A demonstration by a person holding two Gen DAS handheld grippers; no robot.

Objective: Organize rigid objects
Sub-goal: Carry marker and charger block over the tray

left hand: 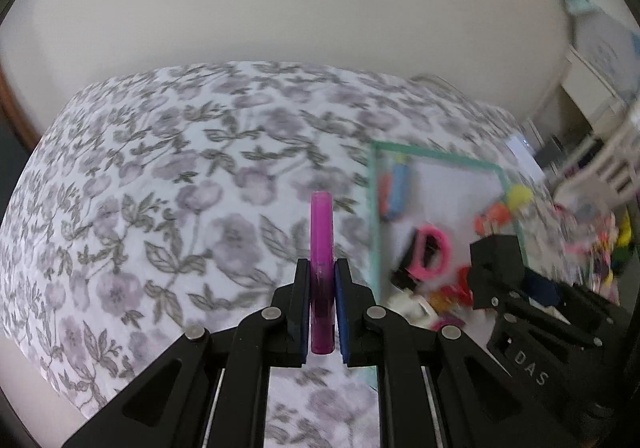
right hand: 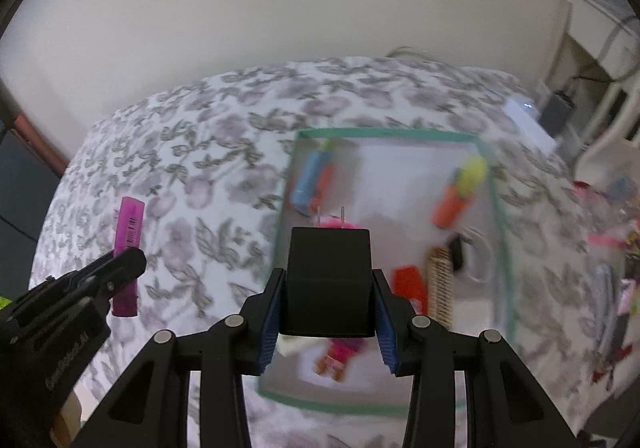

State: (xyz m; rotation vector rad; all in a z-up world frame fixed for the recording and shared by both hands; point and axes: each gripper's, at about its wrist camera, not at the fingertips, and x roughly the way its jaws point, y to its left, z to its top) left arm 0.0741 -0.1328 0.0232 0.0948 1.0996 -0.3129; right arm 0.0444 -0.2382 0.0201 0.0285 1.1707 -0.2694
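- Fingers of the left gripper (left hand: 322,280) squeeze a pink tube (left hand: 321,244). The tube stands between the pads and sticks out past the tips.
- The right gripper (right hand: 328,288) pinches a black plug (right hand: 329,280) on both sides. Its two metal pins point away.
- Both hang above the flowery cloth (left hand: 160,168), the plug over the green-edged box (right hand: 496,200) of toys.

Left gripper (left hand: 322,280) clamps a flat magenta stick (left hand: 321,232) edge-on above a floral bedsheet (left hand: 160,188); at right, the right gripper (left hand: 500,268) grips a black block (left hand: 496,254) over a green-rimmed tray (left hand: 436,160).
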